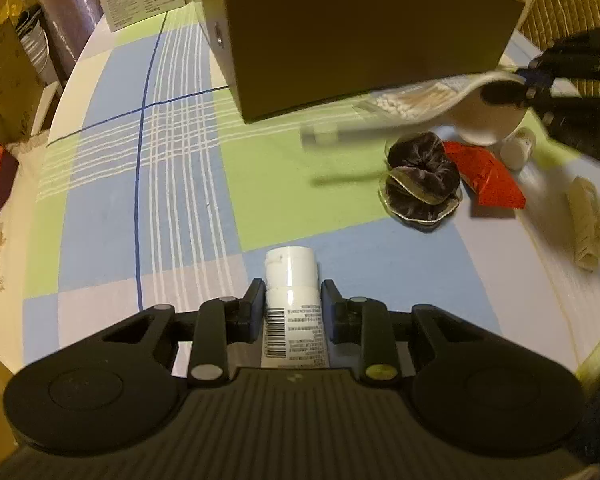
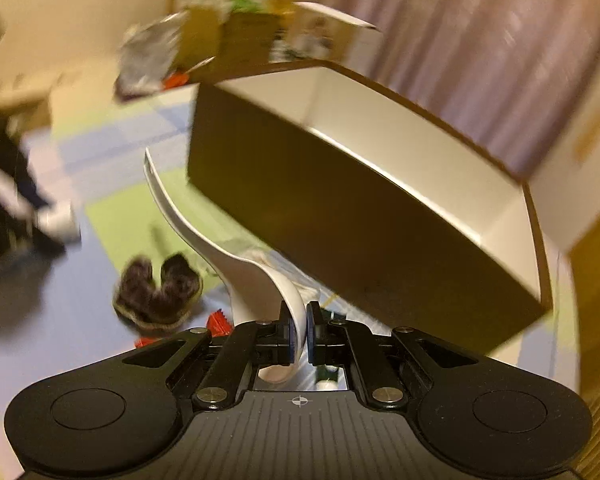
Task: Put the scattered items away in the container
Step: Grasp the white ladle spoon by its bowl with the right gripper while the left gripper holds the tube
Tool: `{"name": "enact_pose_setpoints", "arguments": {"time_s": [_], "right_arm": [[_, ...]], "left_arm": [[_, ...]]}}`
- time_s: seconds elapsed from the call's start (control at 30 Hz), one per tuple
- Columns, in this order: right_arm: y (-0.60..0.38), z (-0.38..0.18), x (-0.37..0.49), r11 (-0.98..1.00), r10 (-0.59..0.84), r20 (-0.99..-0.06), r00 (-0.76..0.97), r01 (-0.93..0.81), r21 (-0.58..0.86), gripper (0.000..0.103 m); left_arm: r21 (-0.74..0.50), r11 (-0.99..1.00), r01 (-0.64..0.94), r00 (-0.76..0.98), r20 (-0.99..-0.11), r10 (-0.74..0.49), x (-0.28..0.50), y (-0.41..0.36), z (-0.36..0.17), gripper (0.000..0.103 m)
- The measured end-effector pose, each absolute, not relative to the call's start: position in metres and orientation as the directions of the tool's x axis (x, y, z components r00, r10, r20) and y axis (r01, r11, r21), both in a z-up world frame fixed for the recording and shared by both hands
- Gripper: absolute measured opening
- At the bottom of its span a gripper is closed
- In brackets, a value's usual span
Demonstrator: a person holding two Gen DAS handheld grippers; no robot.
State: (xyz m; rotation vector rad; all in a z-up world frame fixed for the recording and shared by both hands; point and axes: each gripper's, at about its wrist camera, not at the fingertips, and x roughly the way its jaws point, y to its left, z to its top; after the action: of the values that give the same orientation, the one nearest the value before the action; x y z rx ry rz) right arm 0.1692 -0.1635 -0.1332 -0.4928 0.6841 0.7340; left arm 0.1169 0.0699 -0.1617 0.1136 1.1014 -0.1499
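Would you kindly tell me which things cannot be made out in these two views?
- Box interior: left wrist view shows only its dark wall; right wrist view shows bare inner walls, floor hidden.
- Bottle label: print too small; lower part hidden by the left gripper.
- Bag of cotton swabs: motion-blurred in left view.
- Clutter behind the box: blurred in right view.

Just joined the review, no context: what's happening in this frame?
A person with two handheld grippers is tidying table clutter into the brown box. The left gripper holds a white bottle low over the checked cloth. The right gripper pinches a white shoehorn near the box, blurred by motion. A dark scrunchie, red packet and small white bottle are on the table.
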Motion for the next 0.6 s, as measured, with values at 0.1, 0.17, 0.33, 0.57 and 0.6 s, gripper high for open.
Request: {"name": "enact_pose_setpoints", "arguments": {"time_s": [0.1, 0.17, 0.33, 0.57, 0.6], "right_arm": [[-0.184, -0.123, 0.182, 0.74, 0.467, -0.72, 0.513, -0.673, 0.0, 0.008], [-0.2, -0.118, 0.188, 0.778, 0.489, -0.717, 0.497, -0.62, 0.102, 0.008], [-0.235, -0.114, 0.197, 0.819, 0.539, -0.703, 0.464, -0.483, 0.31, 0.008], [-0.267, -0.112, 0.203, 0.8, 0.599, -0.673, 0.434, -0.34, 0.494, 0.008], [-0.272, -0.11, 0.203, 0.79, 0.613, -0.662, 0.432, -0.321, 0.522, 0.008]], "left_arm": [[0.011, 0.985, 0.17, 0.436, -0.898, -0.065, 0.118, 0.069, -0.162, 0.025], [0.01, 0.985, 0.172, 0.429, -0.901, -0.066, 0.118, 0.069, -0.16, 0.024], [0.002, 0.985, 0.173, 0.446, -0.892, -0.077, 0.115, 0.068, -0.149, 0.024], [0.003, 0.985, 0.171, 0.517, -0.852, -0.087, 0.117, 0.069, -0.119, 0.024], [0.003, 0.985, 0.171, 0.527, -0.845, -0.089, 0.117, 0.069, -0.115, 0.024]]}}
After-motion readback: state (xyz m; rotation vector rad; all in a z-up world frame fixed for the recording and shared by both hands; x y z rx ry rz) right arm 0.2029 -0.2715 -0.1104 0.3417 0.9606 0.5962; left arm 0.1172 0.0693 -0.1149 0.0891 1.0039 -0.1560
